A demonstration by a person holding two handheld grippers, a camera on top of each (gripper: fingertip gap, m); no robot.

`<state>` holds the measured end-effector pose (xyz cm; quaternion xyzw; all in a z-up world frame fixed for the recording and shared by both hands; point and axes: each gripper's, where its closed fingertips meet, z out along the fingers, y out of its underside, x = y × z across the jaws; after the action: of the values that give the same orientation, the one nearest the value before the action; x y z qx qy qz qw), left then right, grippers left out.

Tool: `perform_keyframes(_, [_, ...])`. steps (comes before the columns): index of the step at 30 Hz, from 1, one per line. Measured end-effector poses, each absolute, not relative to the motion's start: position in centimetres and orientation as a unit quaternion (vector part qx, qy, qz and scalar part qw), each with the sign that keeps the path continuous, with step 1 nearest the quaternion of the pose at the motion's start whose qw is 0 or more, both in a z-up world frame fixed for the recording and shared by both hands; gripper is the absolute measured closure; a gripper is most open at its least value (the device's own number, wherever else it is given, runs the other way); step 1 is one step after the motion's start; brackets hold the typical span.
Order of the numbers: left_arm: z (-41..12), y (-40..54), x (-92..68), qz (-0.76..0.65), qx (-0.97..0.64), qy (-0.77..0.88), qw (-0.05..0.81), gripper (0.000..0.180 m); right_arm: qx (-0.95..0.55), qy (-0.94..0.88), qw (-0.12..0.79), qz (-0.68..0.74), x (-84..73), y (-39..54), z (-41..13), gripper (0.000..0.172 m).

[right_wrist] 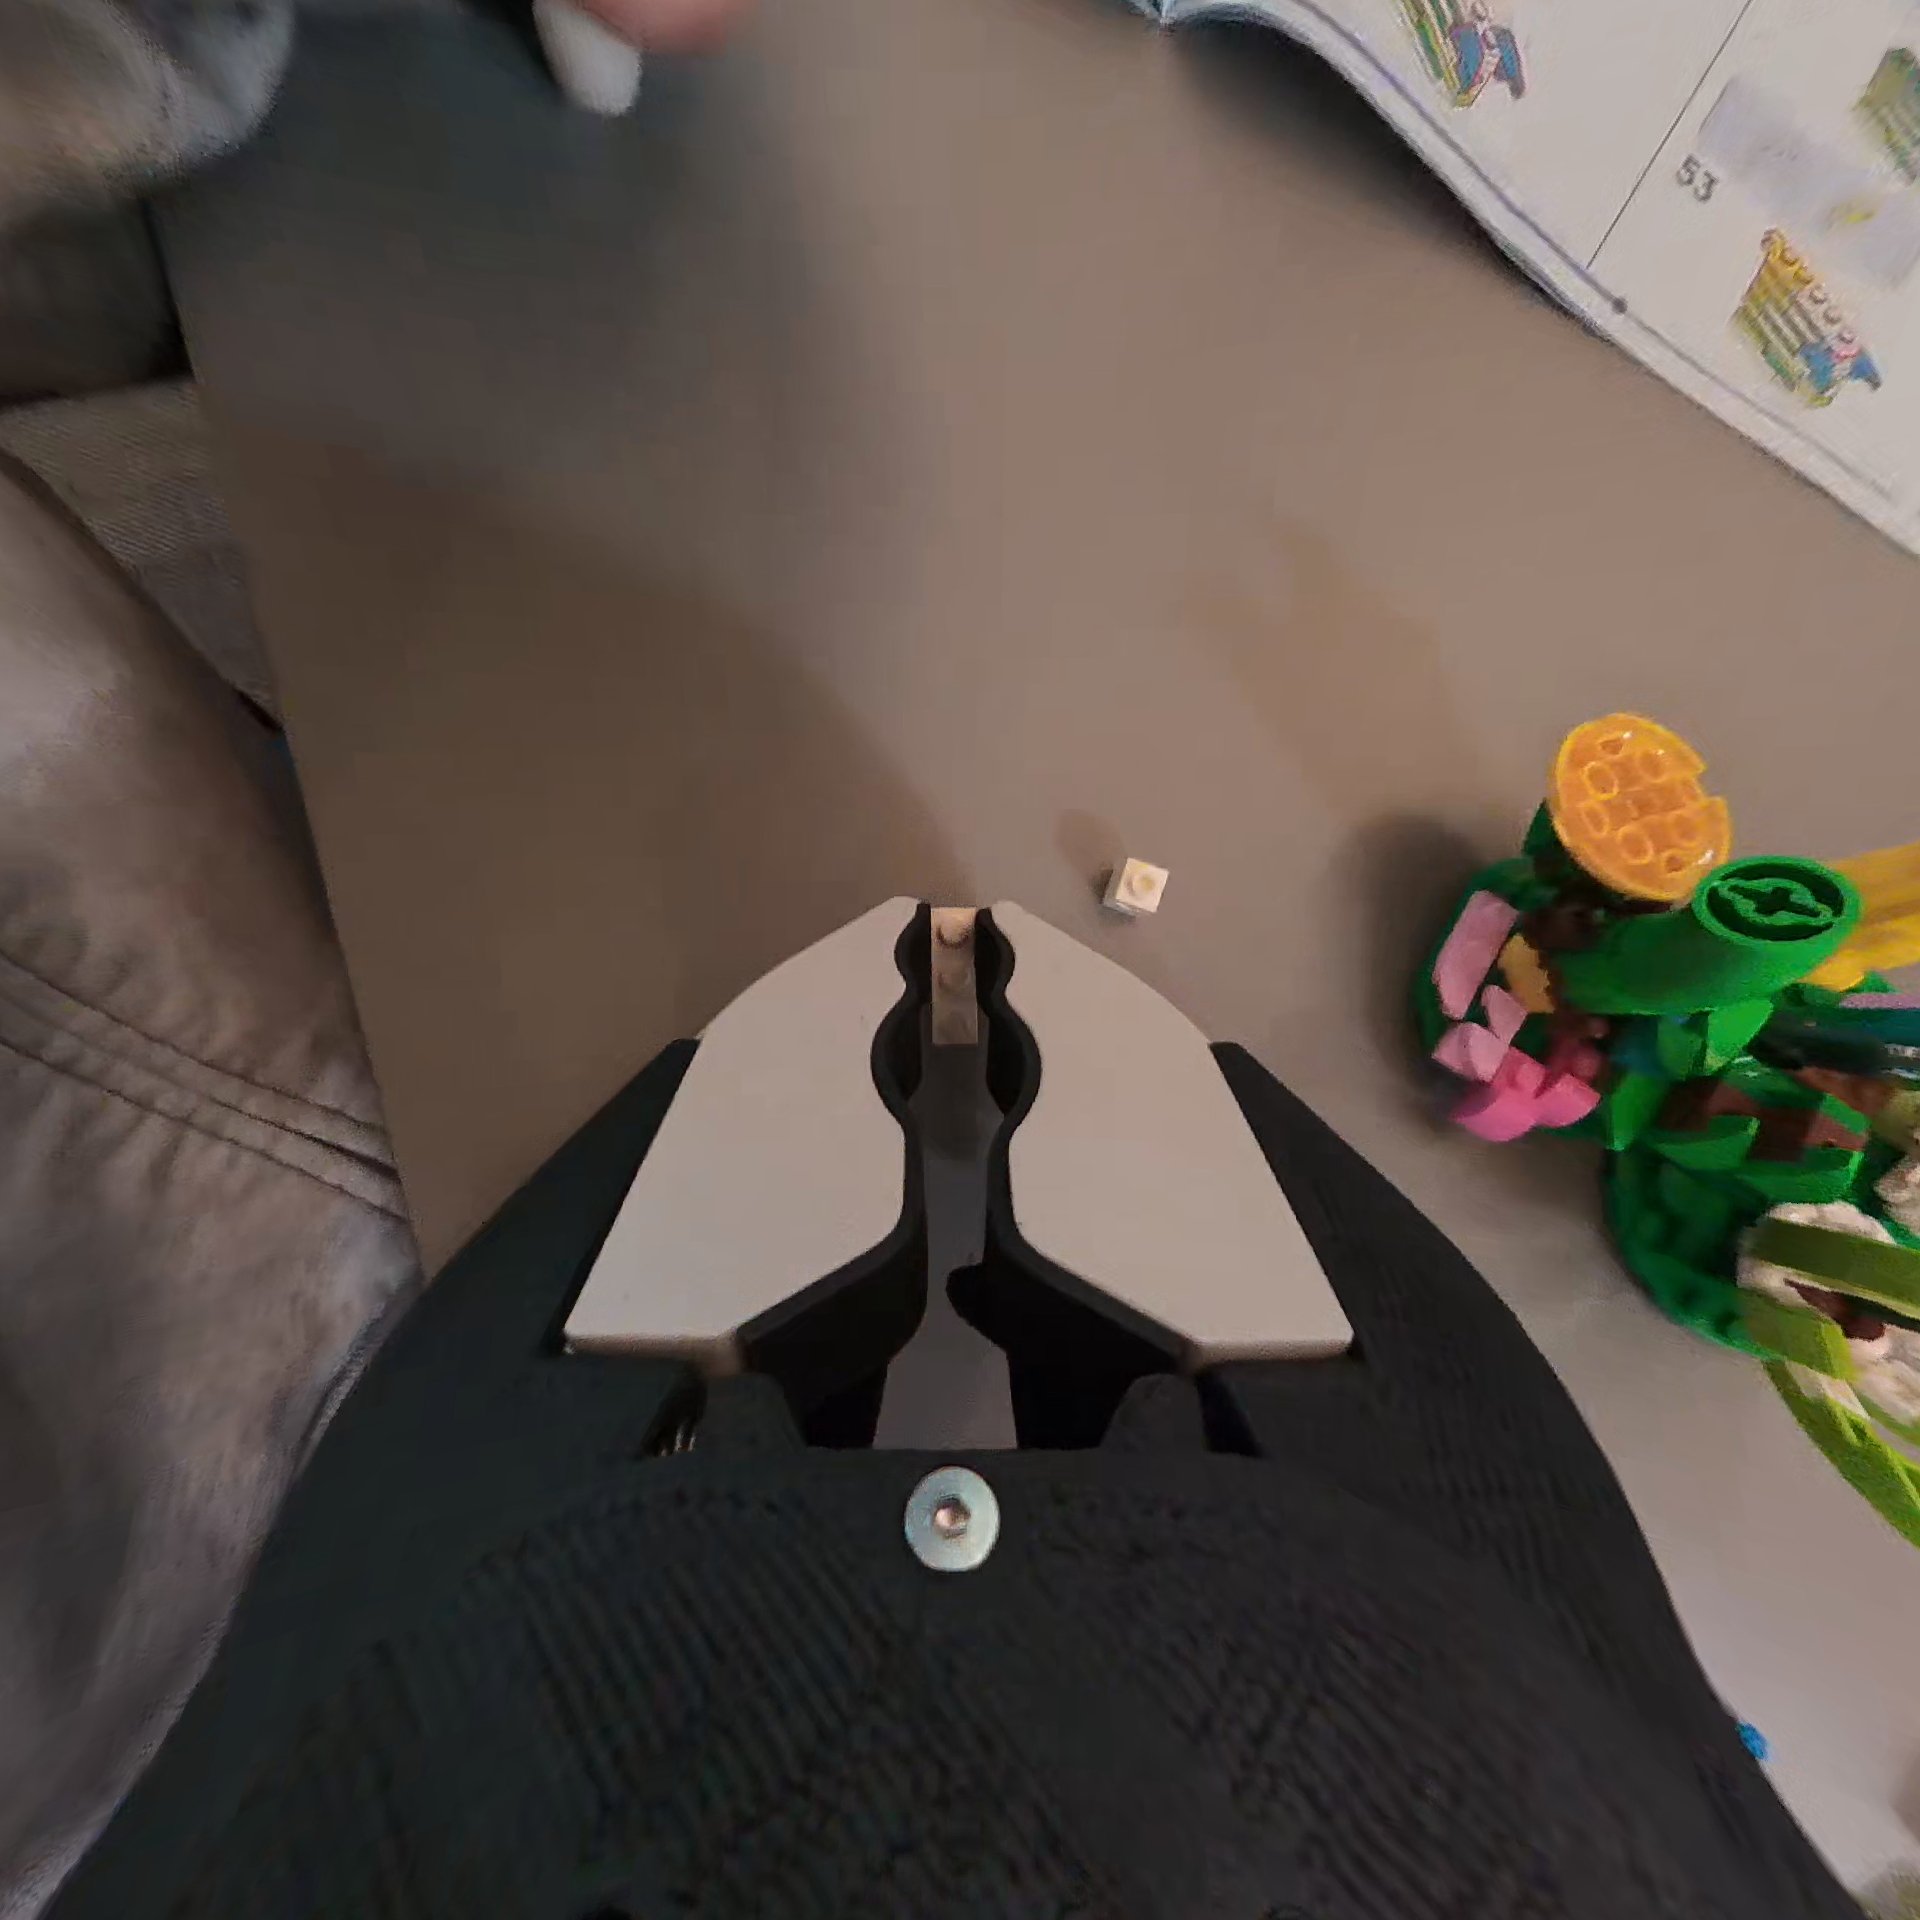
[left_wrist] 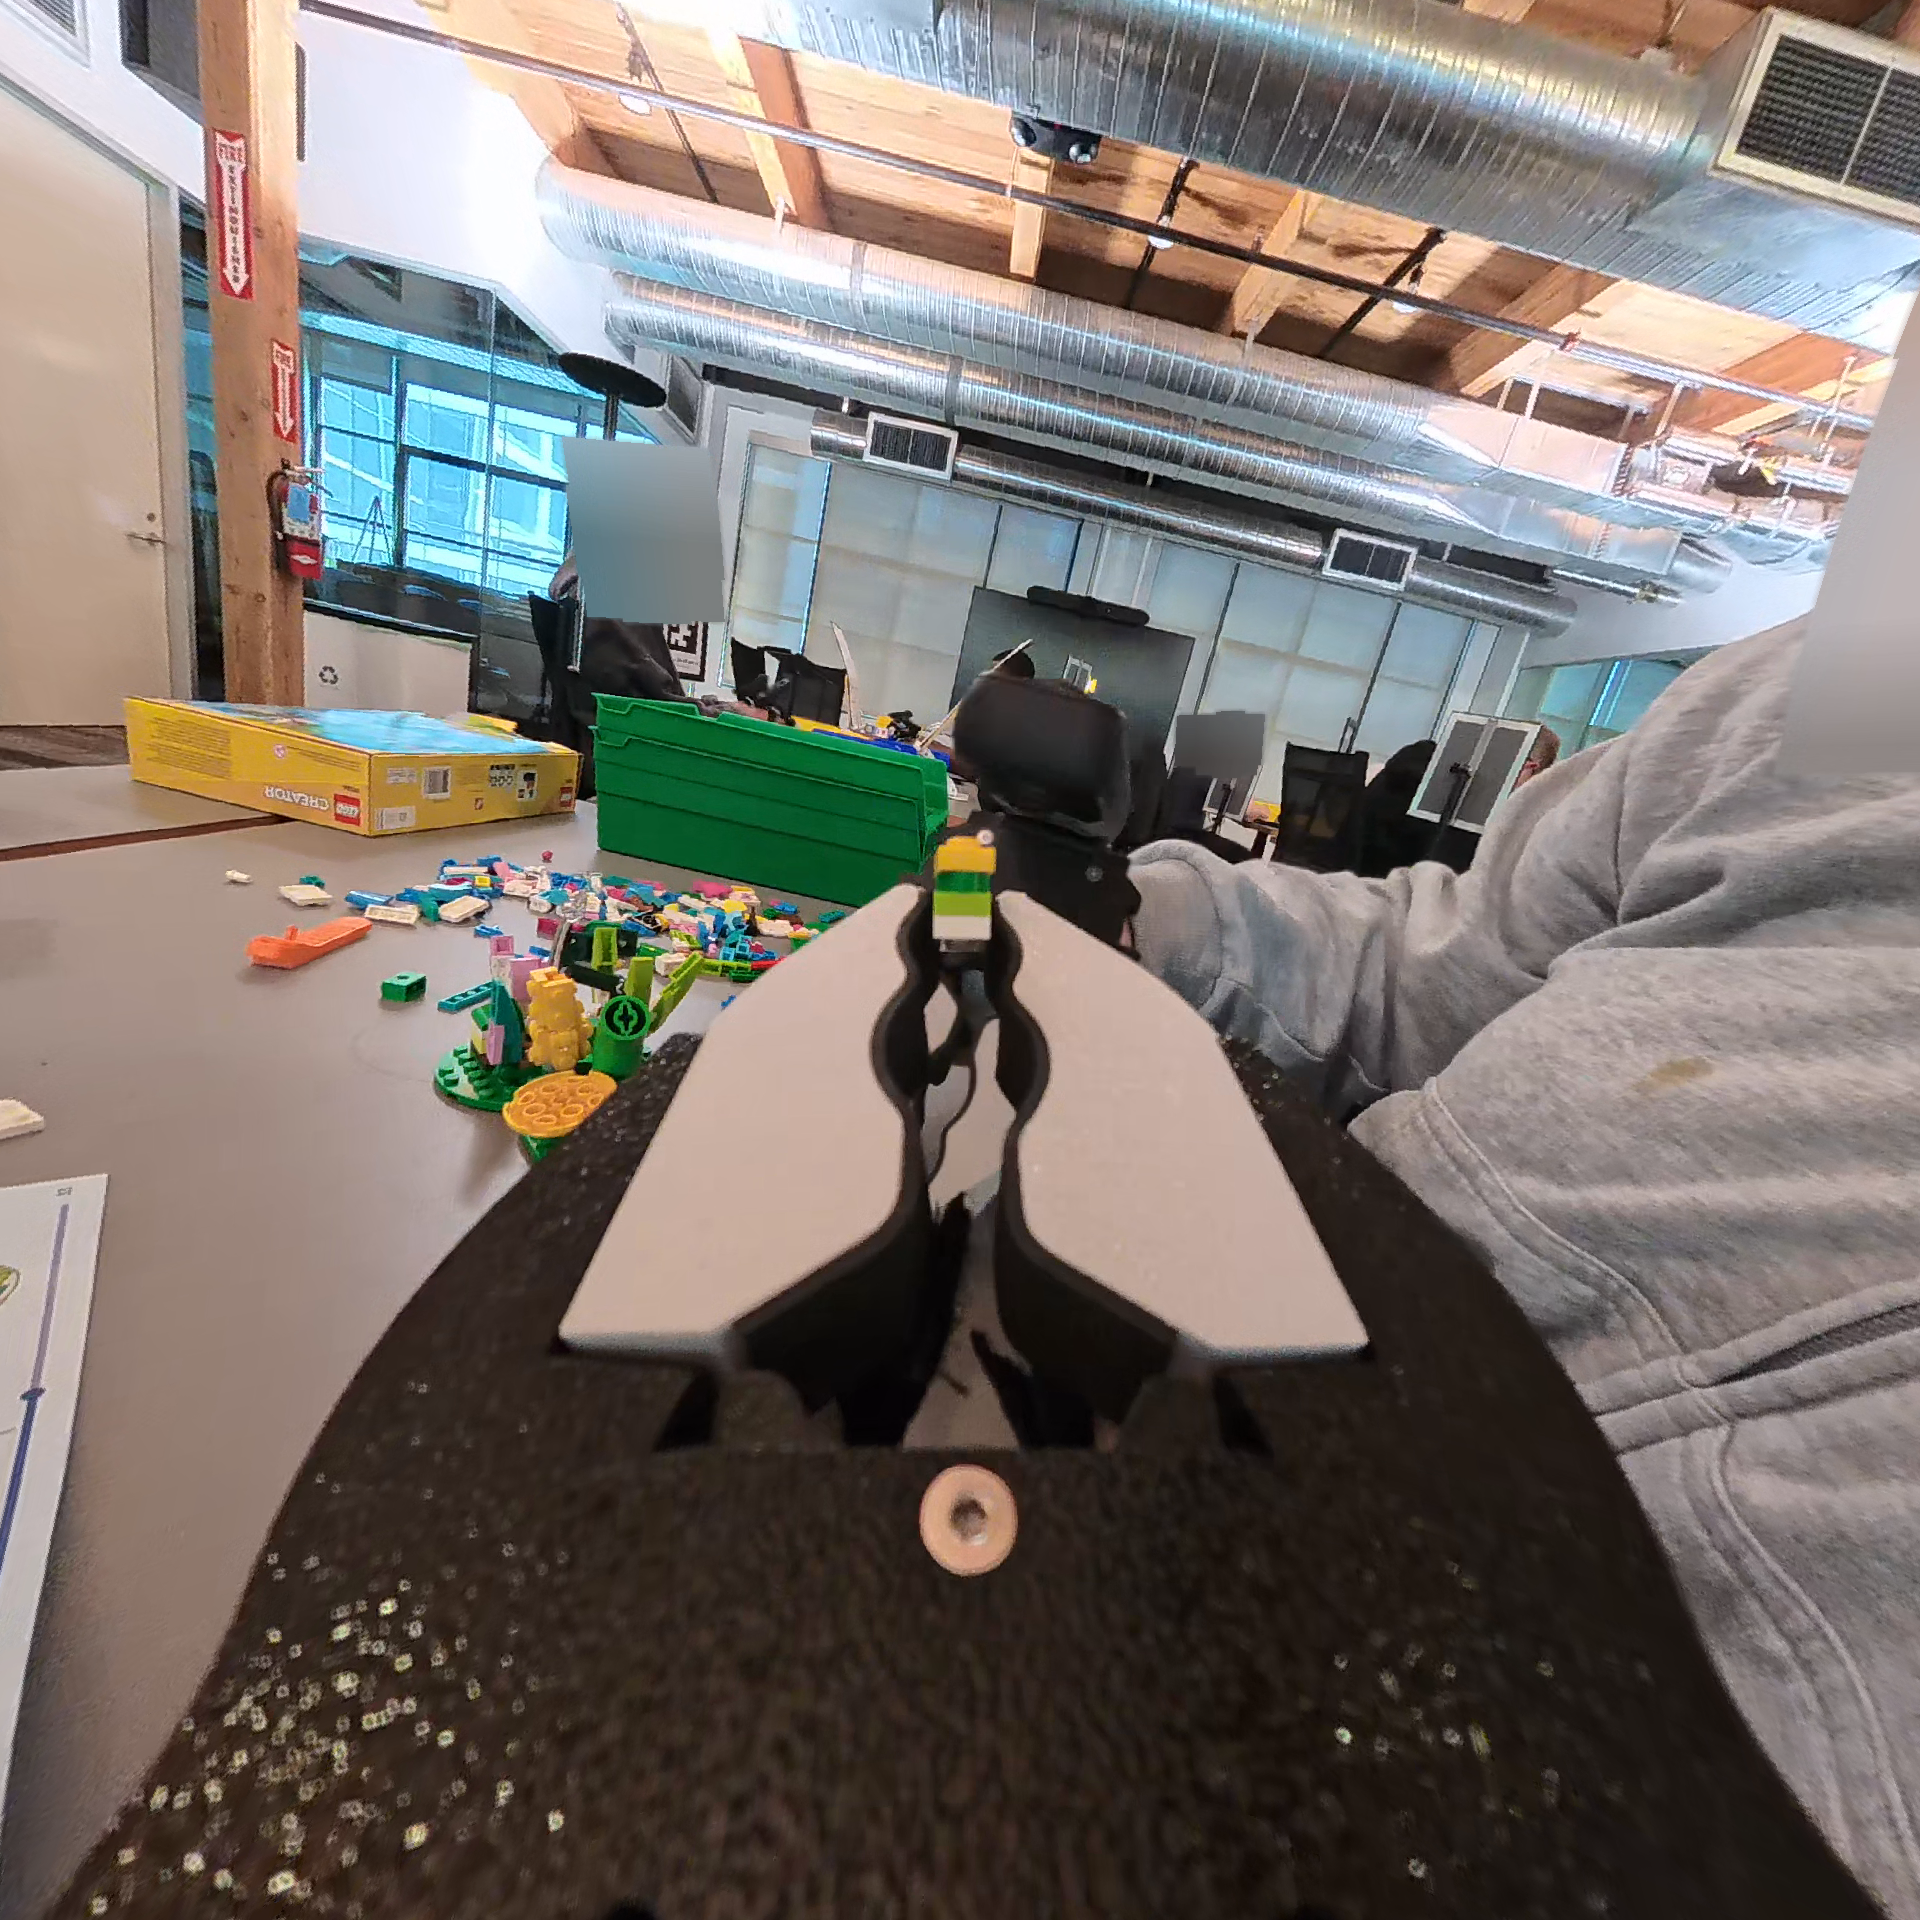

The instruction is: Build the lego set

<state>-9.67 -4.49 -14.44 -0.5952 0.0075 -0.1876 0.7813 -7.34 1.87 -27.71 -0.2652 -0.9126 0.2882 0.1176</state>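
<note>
With the left tongs [left_wrist: 964, 914] clamped on a small stack of yellow, green and white bricks [left_wrist: 965, 891] at frame centre and the right tongs [right_wrist: 954, 935] pinching a pale narrow plate [right_wrist: 953, 977], hold both grips square and steady above the bench [right_wrist: 727, 520]

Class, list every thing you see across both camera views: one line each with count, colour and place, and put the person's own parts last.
Brick stack: one, yellow, green, lime, white; between the left gripper's fingertips.
Narrow plate: one, pale; between the right gripper's fingertips.
Small brick: one, white; on the table beside the right gripper.
Plant model: one, green, pink, yellow; on the table.
Loose bricks: many, mixed; scattered beyond the model.
Bins: stacked, green; far side.
Box: one, yellow; far left.
Booklet: one, white; table edge.
Table: one, grey.
Sleeve: grey.
Left gripper, right gripper: black, grey fingers.
</note>
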Motion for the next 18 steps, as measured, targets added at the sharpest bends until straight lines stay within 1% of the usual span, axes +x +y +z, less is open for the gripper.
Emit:
perform_keyframes(1, [-14.4, -4.5, -9.7, -0.188, -0.594, 0.006, 0.782, 0.172, -0.271, -0.912, 0.117, 0.286, -7.5, 2.0, -27.7, 0.165])
perform_keyframes(4, [-14.4, -4.6, -9.8, -0.191, -0.591, 0.003, 0.784, 0.172, -0.269, -0.915, 0.108, 0.280, -7.3, 2.1, -28.0, 0.165])
perform_keyframes(7, [-14.3, -4.5, -9.9, -0.192, -0.589, 0.001, 0.785, 0.173, -0.271, -0.911, 0.103, 0.294, -7.2, 1.6, -27.6, 0.150])
perform_keyframes(10, [-14.4, -4.5, -9.9, -0.194, -0.589, -0.001, 0.785, 0.173, -0.272, -0.899, 0.128, 0.319, -7.8, 1.4, -26.4, 0.144])
perform_keyframes(18, [-14.8, -3.9, -9.6, -0.184, -0.599, 0.005, 0.779, 0.173, -0.265, -0.861, 0.169, 0.400, -8.5, 0.5, -22.8, 0.142])
